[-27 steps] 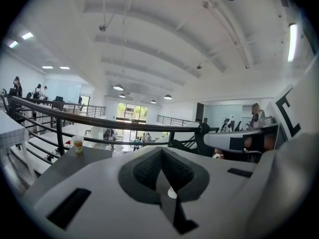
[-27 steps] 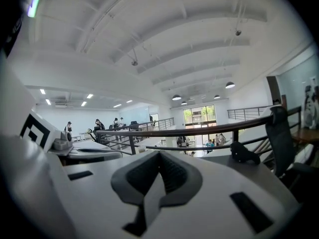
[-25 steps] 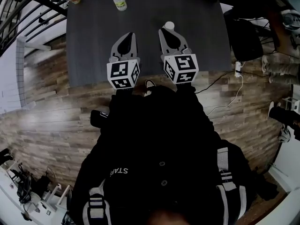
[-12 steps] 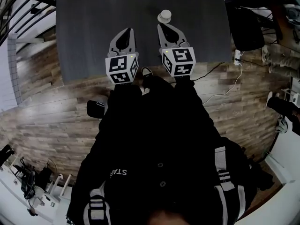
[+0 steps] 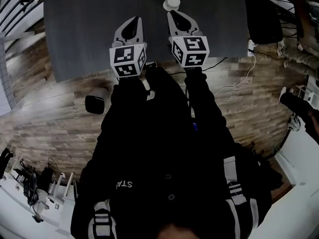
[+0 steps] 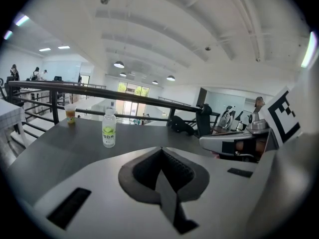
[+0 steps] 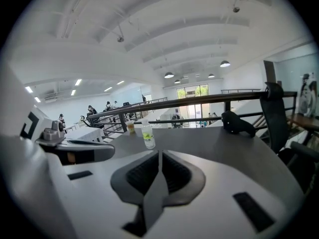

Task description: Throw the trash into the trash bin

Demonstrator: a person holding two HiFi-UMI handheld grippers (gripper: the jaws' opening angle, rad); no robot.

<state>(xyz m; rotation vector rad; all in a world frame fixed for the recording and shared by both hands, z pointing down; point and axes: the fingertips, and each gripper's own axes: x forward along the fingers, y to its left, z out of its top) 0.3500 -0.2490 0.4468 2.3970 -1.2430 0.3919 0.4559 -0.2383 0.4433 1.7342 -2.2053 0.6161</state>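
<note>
Both grippers hang side by side over the near part of the dark grey table (image 5: 75, 39). My left gripper (image 5: 134, 20) (image 6: 160, 152) is shut with nothing in it. My right gripper (image 5: 173, 13) (image 7: 159, 155) is shut and empty too. A small white round thing (image 5: 172, 3) stands on the table just past the right gripper's tip. Farther back stand a clear bottle with a green label (image 6: 108, 128) (image 7: 148, 136) and a plastic cup of orange drink (image 6: 70, 114) (image 7: 130, 126); the head view cuts both off. A small dark bin-like container (image 5: 94, 103) sits on the wood floor at the left.
A black object (image 6: 182, 125) (image 7: 239, 123) lies at the table's far side by a black railing (image 6: 124, 96). A black chair (image 5: 264, 19) stands right of the table. Cables (image 5: 234, 83) trail over the floor. People stand far off beyond the railing.
The table has slid up in the head view, and the bottle and cup have left its top edge. Both grippers have sunk together, still shut. The white thing stays just ahead of the right gripper.
</note>
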